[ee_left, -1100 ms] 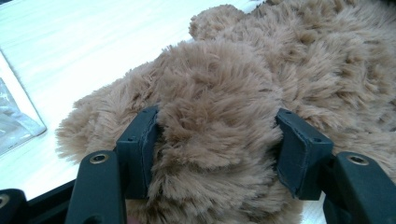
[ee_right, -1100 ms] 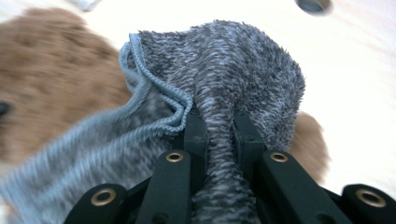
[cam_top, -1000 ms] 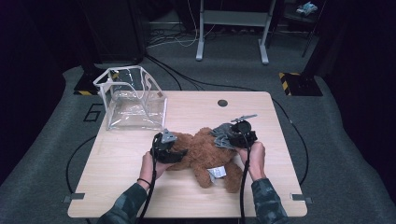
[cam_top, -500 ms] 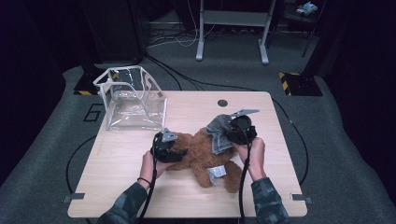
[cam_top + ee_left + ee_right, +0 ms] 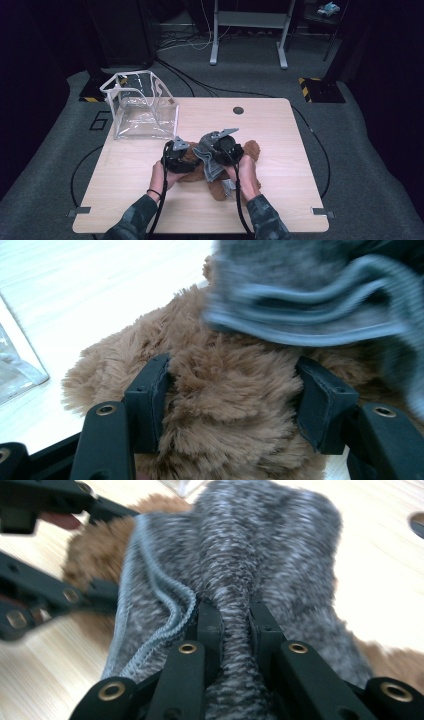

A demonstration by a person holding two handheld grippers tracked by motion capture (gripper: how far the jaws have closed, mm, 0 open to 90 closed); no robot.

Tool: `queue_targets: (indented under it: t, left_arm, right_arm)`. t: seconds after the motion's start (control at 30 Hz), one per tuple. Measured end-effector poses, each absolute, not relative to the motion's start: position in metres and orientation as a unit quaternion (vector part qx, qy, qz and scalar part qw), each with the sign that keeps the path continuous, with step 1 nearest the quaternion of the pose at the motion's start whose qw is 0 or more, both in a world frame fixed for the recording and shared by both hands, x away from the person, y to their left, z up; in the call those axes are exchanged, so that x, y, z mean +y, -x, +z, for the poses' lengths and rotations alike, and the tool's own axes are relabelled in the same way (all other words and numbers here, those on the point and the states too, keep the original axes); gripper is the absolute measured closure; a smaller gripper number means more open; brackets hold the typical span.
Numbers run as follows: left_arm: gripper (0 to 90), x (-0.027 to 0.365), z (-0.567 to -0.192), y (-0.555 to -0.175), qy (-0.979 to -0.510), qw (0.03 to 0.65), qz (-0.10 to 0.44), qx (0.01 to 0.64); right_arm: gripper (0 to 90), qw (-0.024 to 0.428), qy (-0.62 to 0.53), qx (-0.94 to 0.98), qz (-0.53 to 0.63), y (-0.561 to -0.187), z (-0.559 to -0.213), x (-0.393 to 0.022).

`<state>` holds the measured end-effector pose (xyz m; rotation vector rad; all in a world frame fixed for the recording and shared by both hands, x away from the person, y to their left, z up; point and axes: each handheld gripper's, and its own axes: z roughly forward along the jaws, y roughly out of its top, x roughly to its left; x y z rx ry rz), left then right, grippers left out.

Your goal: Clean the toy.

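- Left claw [image 5: 235, 390] clamps the brown plush bear [image 5: 210, 170] on the bench [image 5: 280, 150], anchoring it
- Right claw [image 5: 235, 625], closed, pinches the grey knit garment [image 5: 260, 545] above the bear for dressing
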<state>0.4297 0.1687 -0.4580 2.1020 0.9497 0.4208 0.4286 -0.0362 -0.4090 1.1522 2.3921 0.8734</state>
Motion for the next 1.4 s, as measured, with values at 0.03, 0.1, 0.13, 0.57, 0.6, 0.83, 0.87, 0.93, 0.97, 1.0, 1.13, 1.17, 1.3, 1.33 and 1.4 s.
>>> queue_targets:
  t: [0.03, 0.1, 0.13, 0.57, 0.6, 0.83, 0.87, 0.93, 0.97, 1.0, 1.13, 1.17, 1.3, 1.33, 1.4]
  left_arm:
    - [37.7, 0.169, -0.458, -0.43, -0.826, 0.388, 0.164, 0.374]
    - [37.8, 0.169, -0.459, -0.43, -0.825, 0.392, 0.163, 0.374]
    - [37.8, 0.169, -0.458, -0.43, -0.825, 0.392, 0.162, 0.373]
    - [37.9, 0.169, -0.459, -0.431, -0.822, 0.397, 0.162, 0.374]
    - [37.9, 0.169, -0.459, -0.431, -0.822, 0.396, 0.163, 0.375]
    - [37.9, 0.171, -0.459, -0.432, -0.821, 0.396, 0.16, 0.378]
    - [37.9, 0.17, -0.459, -0.431, -0.822, 0.394, 0.162, 0.378]
    - [37.9, 0.17, -0.458, -0.431, -0.822, 0.393, 0.162, 0.378]
    - [37.9, 0.17, -0.458, -0.431, -0.822, 0.392, 0.162, 0.379]
    - [37.8, 0.17, -0.458, -0.431, -0.823, 0.393, 0.162, 0.378]
    - [37.8, 0.171, -0.458, -0.432, -0.824, 0.391, 0.162, 0.376]
    - [37.8, 0.171, -0.459, -0.432, -0.823, 0.393, 0.162, 0.378]
    - [37.8, 0.171, -0.459, -0.431, -0.823, 0.394, 0.161, 0.377]
    - [37.8, 0.171, -0.459, -0.432, -0.823, 0.394, 0.161, 0.376]
    - [37.8, 0.171, -0.459, -0.431, -0.822, 0.397, 0.16, 0.376]
  right_arm:
    - [80.3, 0.176, -0.412, 0.841, 0.303, -0.426, -0.408, -0.04]
    - [80.3, 0.185, -0.417, 0.838, 0.3, -0.423, -0.407, -0.055]
    - [80.4, 0.184, -0.422, 0.835, 0.3, -0.421, -0.407, -0.062]
    - [80.6, 0.192, -0.497, 0.797, 0.284, -0.42, -0.424, -0.124]
    - [80.5, 0.194, -0.501, 0.797, 0.276, -0.421, -0.426, -0.127]
    - [80.1, 0.215, -0.479, 0.787, 0.323, -0.413, -0.39, -0.113]
    - [80.1, 0.215, -0.465, 0.791, 0.334, -0.411, -0.384, -0.104]
    - [79.9, 0.21, -0.438, 0.803, 0.345, -0.41, -0.377, -0.079]
    - [79.8, 0.21, -0.424, 0.81, 0.346, -0.412, -0.378, -0.07]
    - [79.8, 0.204, -0.414, 0.819, 0.341, -0.415, -0.38, -0.058]
    - [79.7, 0.186, -0.392, 0.847, 0.307, -0.428, -0.404, -0.023]
    - [79.8, 0.19, -0.39, 0.851, 0.296, -0.43, -0.41, -0.02]
    - [80.0, 0.193, -0.398, 0.846, 0.297, -0.428, -0.412, -0.033]
    - [80.0, 0.198, -0.405, 0.844, 0.292, -0.427, -0.41, -0.039]
    - [80.0, 0.203, -0.419, 0.836, 0.291, -0.424, -0.409, -0.054]
